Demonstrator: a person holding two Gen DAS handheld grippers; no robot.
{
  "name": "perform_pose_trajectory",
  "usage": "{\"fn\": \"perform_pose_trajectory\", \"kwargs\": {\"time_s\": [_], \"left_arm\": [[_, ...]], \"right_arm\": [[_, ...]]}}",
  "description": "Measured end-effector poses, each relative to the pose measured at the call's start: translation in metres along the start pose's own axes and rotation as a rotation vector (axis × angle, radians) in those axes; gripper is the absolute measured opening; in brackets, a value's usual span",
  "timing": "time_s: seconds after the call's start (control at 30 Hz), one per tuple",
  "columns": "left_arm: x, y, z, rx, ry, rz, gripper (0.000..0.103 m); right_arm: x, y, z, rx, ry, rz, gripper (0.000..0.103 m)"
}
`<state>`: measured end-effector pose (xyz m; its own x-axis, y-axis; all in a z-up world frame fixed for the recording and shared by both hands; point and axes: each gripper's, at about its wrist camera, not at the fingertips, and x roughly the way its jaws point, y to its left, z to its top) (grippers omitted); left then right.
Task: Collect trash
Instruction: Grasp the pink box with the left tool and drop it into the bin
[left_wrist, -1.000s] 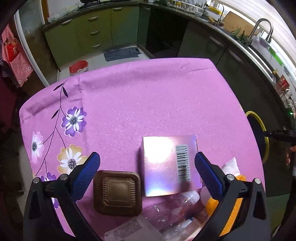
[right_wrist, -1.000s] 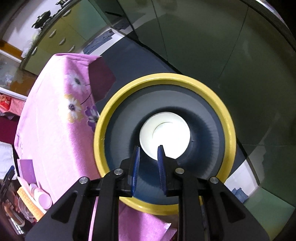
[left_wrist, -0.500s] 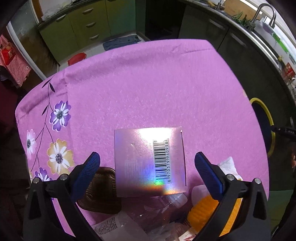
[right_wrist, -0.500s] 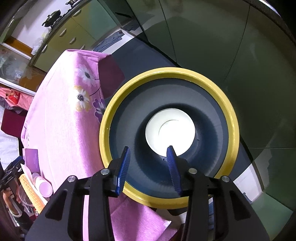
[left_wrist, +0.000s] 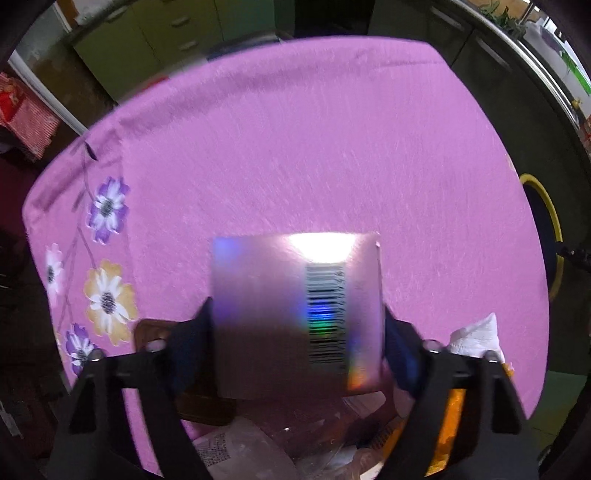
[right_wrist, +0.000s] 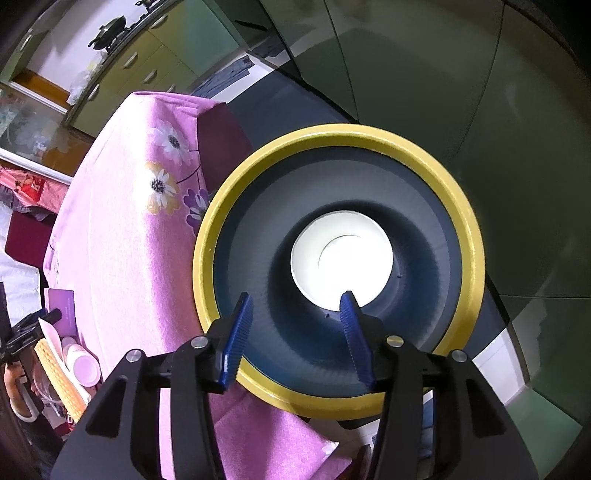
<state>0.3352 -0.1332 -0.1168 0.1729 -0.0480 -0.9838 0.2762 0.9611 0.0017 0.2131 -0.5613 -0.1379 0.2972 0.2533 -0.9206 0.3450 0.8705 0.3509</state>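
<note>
- My left gripper (left_wrist: 297, 347) is closing around the shiny box (left_wrist: 295, 314) on the desk (left_wrist: 295, 147); its pads sit at both sides.
- My right gripper (right_wrist: 297, 336) is opening, empty, above the yellow-rimmed bin (right_wrist: 458, 206), where a white plate (right_wrist: 341, 258) lies.

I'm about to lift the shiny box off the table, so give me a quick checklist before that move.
1. Shiny box sits between the left tool pads: ok.
2. Pads pressing its sides: cannot tell; jaws closing, picture blurred.
3. Right tool empty, jaws opening: ok.
4. Yellow-rimmed bin has room; only a white dish at the bottom: ok.
5. Box free of the brown tray and wrappers beneath: cannot tell.
</note>
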Motion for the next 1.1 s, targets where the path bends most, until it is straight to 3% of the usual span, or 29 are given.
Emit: {"fn": "perform_pose_trajectory", "kwargs": {"time_s": [0.23, 0.47, 0.6, 0.7, 0.93, 1.1], "left_arm": [[-0.019, -0.003, 0.008, 0.017, -0.063, -0.001, 0.073], [-0.083, -0.043, 0.024, 0.111, -0.194, -0.015, 0.073], [-0.116, -0.111, 0.022, 0.268, -0.241, -0.078, 0.073], [-0.121, -0.181, 0.022, 0.389, -0.224, -0.154, 0.073], [-0.064, -0.318, 0.032, 0.55, -0.087, -0.216, 0.073], [-0.023, -0.368, 0.043, 0.562, -0.05, -0.184, 0.074]], "right_arm": [[-0.001, -0.004, -0.004, 0.005, -0.015, 0.005, 0.049], [-0.028, -0.015, -0.013, 0.009, -0.076, 0.033, 0.049], [-0.055, -0.027, -0.025, 0.009, -0.133, 0.052, 0.049], [-0.075, -0.036, -0.036, 0.003, -0.183, 0.064, 0.049], [-0.106, -0.061, -0.069, 0.004, -0.237, 0.087, 0.049], [-0.116, -0.077, -0.09, 0.016, -0.254, 0.095, 0.049]]}}
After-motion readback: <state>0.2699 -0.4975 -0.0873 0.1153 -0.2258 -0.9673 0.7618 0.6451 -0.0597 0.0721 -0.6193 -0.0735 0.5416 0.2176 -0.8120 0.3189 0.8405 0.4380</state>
